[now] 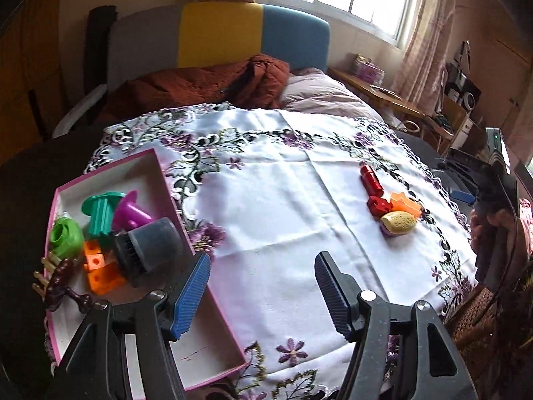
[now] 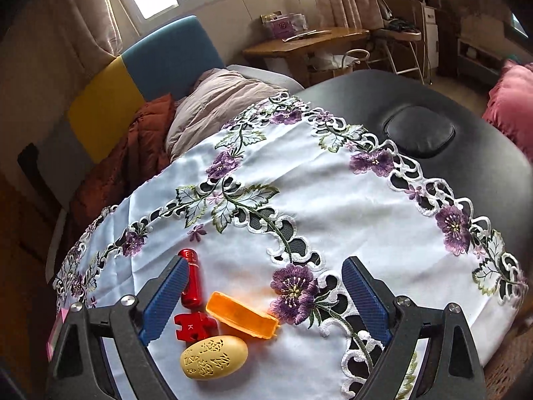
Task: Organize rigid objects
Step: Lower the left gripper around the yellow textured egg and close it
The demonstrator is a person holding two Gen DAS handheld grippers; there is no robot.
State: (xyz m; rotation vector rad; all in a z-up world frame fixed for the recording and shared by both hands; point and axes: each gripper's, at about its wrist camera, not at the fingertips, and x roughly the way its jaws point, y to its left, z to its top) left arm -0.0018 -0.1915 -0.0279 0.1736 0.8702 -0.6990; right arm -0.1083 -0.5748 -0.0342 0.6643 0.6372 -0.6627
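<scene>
Four small pieces cluster on the embroidered white cloth (image 2: 333, 206) covering my tabletop: a red cylinder (image 2: 192, 280), a red puzzle-shaped block (image 2: 195, 326), an orange tray-like piece (image 2: 241, 315) and a carved yellow oval (image 2: 214, 356), all touching or just beside one another. My right jaws (image 2: 266, 300) stand spread wide around them, gripping nothing. My left jaws (image 1: 263, 296) hang released and empty beside the pink-rimmed box (image 1: 160, 173), which holds green, teal, purple, orange and grey pieces. A bed lies beyond the tabletop.
</scene>
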